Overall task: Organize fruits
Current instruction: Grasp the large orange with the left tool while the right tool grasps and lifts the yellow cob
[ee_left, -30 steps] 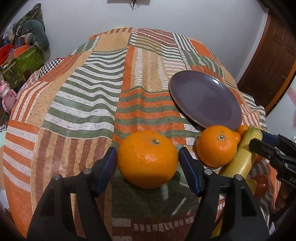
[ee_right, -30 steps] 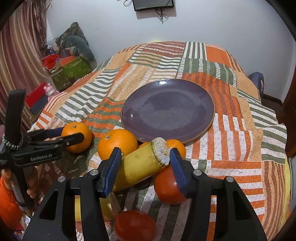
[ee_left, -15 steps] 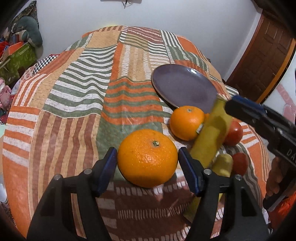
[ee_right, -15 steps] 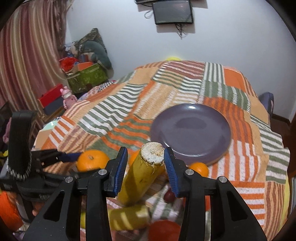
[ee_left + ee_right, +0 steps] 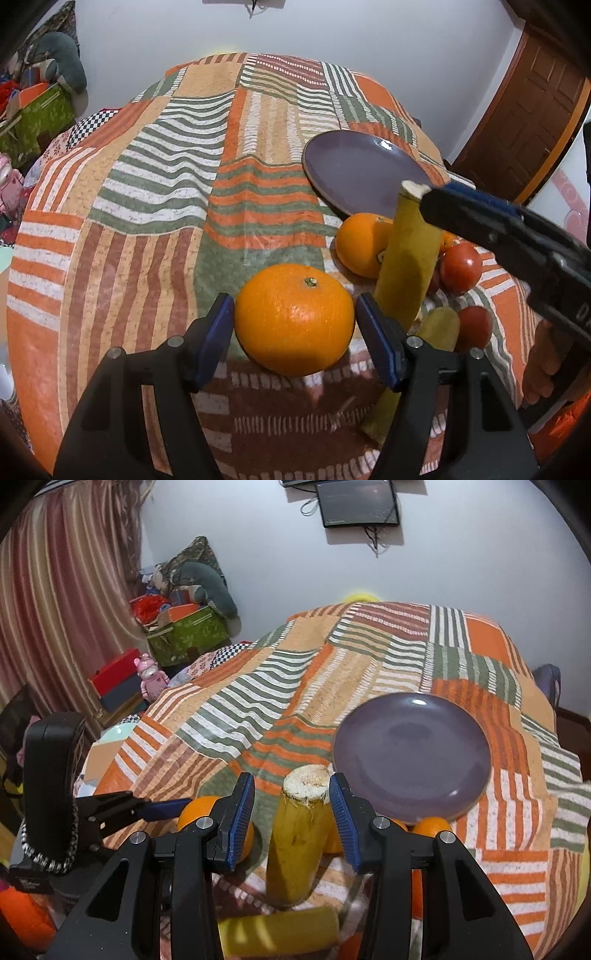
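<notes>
Orange [image 5: 294, 318] between left gripper [image 5: 295, 341] pads, no legible labels

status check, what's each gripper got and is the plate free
Left gripper shut on big orange. Right gripper around upright banana piece, pads not visibly touching. Purple plate bare, nothing blocking it.

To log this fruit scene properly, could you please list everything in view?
Large round orange: one, orange; in the left gripper.
Smaller round oranges: at least two, orange; before the plate.
Upright yellow banana piece: one, yellow; in the right gripper.
Lying yellow banana piece: one, yellow; below it.
Red tomatoes: two, red; beside the bananas.
Round purple plate: one, purple; on the cloth.
Striped patchwork cloth: one, orange-green-white; under everything.
Left gripper: one, black-blue; shut.
Right gripper: one, black-blue; shut.
</notes>
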{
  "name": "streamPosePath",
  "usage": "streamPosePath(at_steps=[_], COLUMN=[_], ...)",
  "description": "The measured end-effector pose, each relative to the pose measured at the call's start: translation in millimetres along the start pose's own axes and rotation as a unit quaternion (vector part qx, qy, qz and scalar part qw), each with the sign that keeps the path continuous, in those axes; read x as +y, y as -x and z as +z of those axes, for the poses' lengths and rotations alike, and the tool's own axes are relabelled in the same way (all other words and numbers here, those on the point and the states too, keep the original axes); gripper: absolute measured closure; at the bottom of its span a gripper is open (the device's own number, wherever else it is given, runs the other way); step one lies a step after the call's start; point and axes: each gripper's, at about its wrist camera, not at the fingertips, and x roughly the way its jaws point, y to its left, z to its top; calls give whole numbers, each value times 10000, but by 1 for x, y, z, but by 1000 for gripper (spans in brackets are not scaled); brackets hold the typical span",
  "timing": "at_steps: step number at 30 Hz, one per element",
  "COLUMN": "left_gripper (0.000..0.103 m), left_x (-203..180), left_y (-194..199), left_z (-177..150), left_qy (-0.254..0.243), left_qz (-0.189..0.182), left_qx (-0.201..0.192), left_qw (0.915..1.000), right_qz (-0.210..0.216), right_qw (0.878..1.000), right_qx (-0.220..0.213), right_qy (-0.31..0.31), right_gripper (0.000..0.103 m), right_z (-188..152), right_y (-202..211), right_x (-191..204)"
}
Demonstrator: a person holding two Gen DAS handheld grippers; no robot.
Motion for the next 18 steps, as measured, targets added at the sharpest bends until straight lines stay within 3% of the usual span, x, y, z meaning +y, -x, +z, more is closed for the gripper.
streamPosePath(at_steps=[1,4,6,11,14,18], left_gripper=[47,53,54,53,45,40], left_x=[-1,-11,-20,-18,-10,0], left_y=[1,12,18,10,2,-6], left_z=[3,12,17,21,16,13], left_qy=[-4,-119,-322,-332,-263,-127], left_qz=[-47,-239,-30,118,300,255], left_qx=[-52,-330,-519,-365,-248,-131], left_qw=[10000,9991,9981,9987,9989,9995], right_qz=[16,45,65,196,257,280], right_qw=[10000,9999,9997,9977,9966,9951], right_qx=[37,73,90,462,635,811], right_qy=[-31,-150,-239,-451,-458,-483], right_gripper=[63,62,61,60,60,60], right_z=[-1,-4,-5,-15,-27,-32], right_y=[0,-1,-1,-12,-20,-32], right_x=[-2,-7,-11,-18,-16,-13])
